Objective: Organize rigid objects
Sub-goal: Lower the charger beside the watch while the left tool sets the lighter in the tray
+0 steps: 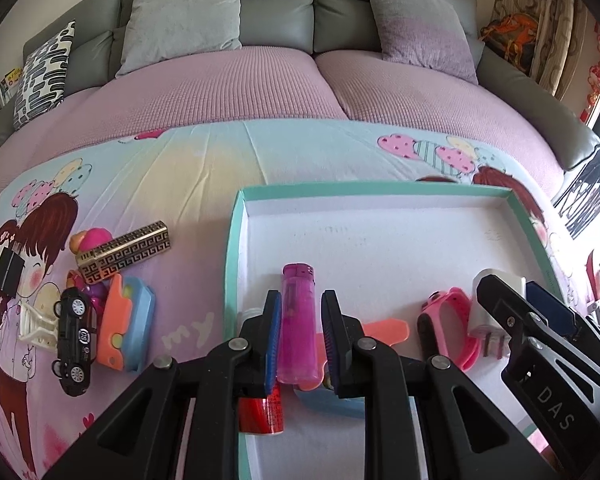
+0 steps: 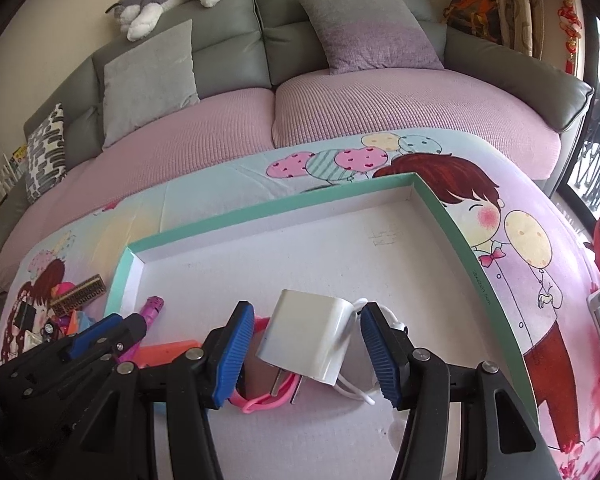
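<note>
Left wrist view shows us the left gripper [image 1: 300,336] above the near part of a shallow box [image 1: 236,216] with a teal rim and a white floor. Between its two blue pads stands a pink lighter [image 1: 297,324], translucent, with a darker pink cap that has small holes. The pads sit just beside the lighter on both sides, but we cannot tell if they really press it, so we cannot say whether this claw is gripping or only open around it. Under the lighter we see an orange flat piece [image 1: 384,329] and a red cylinder [image 1: 262,412] on the box floor. A pink watch band [image 1: 448,332] lies to the right of them inside the box.

In the right wrist view, the right gripper [image 2: 308,344] has its jaws spread apart. Between them is a white charger plug [image 2: 308,336], a smooth block with rounded corners and two metal prongs that point down toward the camera. The right pad does not touch it; on the left side we cannot tell. The plug is over the box floor, partly above the pink band, with a white cable [image 2: 356,392] beside it.

Outside the box, on the cartoon cloth [image 1: 172,168], lie a black toy car [image 1: 74,340], a gold patterned bar [image 1: 124,252] and an orange and blue toy [image 1: 126,324].
</note>
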Action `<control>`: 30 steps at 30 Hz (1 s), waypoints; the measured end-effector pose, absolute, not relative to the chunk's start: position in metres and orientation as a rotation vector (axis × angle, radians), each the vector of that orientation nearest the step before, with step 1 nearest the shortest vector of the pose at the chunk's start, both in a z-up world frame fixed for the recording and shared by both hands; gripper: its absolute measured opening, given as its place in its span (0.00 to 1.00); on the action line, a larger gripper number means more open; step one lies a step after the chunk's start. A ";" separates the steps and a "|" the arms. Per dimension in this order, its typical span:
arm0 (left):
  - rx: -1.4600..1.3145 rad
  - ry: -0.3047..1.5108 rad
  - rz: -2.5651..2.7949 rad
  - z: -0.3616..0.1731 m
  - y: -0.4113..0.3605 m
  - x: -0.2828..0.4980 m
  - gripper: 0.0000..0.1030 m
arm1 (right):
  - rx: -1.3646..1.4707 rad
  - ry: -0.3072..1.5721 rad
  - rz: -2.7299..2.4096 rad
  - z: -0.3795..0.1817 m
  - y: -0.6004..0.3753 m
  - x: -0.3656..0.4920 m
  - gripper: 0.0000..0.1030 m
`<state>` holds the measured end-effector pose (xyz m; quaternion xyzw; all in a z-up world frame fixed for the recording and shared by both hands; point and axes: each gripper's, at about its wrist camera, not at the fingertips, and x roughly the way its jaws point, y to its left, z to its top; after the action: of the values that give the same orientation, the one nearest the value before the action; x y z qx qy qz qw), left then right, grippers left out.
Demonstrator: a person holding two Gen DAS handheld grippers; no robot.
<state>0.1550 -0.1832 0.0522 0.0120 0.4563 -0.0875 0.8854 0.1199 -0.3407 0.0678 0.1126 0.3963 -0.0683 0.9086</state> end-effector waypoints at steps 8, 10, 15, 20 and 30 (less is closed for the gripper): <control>0.007 0.915 -0.163 0.068 -0.172 0.152 0.46 | 0.217 0.786 -0.141 0.076 -0.338 0.118 0.59; -0.002 0.909 -0.144 0.071 -0.168 0.152 0.49 | 0.216 0.791 -0.144 0.075 -0.339 0.119 0.62; -0.036 0.886 -0.062 0.078 -0.150 0.152 0.71 | 0.208 0.789 -0.142 0.074 -0.337 0.120 0.68; -0.041 0.875 0.011 0.078 -0.138 0.154 0.74 | 0.185 0.792 -0.136 0.073 -0.334 0.121 0.80; -0.045 0.881 0.104 0.071 -0.124 0.158 0.91 | 0.156 0.805 -0.160 0.068 -0.331 0.123 1.00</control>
<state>0.1579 -0.1238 0.0712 -0.0217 0.4263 0.0505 0.9029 0.1233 -0.3314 0.0675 0.0759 0.3908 -0.0777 0.9140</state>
